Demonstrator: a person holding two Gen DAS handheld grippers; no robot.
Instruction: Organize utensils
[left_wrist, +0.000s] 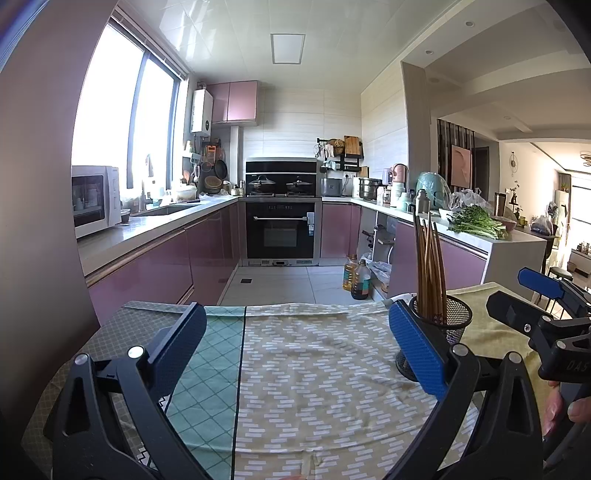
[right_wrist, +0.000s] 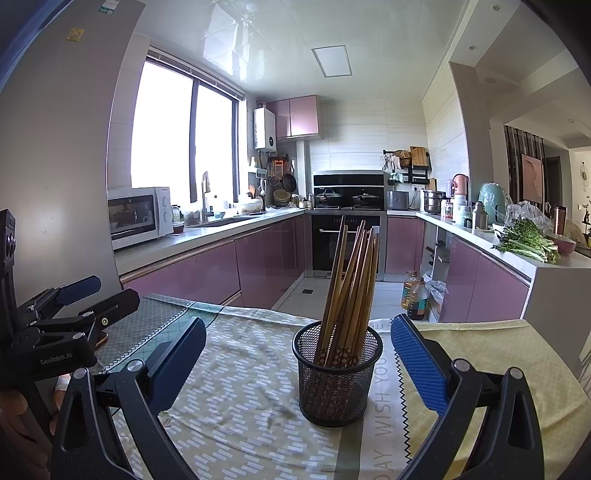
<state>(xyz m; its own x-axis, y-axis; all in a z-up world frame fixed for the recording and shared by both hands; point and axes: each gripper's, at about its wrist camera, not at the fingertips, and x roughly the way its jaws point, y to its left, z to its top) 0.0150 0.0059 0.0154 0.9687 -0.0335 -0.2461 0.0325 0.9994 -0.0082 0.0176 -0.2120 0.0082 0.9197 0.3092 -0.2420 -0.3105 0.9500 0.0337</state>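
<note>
A black mesh cup (right_wrist: 337, 384) stands upright on the cloth-covered table (right_wrist: 236, 424) and holds several brown wooden chopsticks (right_wrist: 351, 288) that lean up and slightly right. My right gripper (right_wrist: 297, 332) is open and empty, its fingers either side of the cup and a little nearer than it. In the left wrist view the cup (left_wrist: 452, 325) sits just behind my right finger pad (left_wrist: 417, 350), with the chopsticks (left_wrist: 430, 266) rising from it. My left gripper (left_wrist: 295, 325) is open and empty over bare cloth, left of the cup. Each gripper shows in the other's view at the edge.
The table carries patterned cloths, teal-checked at left (left_wrist: 207, 362) and yellow at right (right_wrist: 480, 350). Beyond the far table edge are the kitchen floor, oil bottles (right_wrist: 415, 295), purple cabinets (right_wrist: 207, 273) and an oven (left_wrist: 282, 229). A counter with greens (right_wrist: 528, 240) is at right.
</note>
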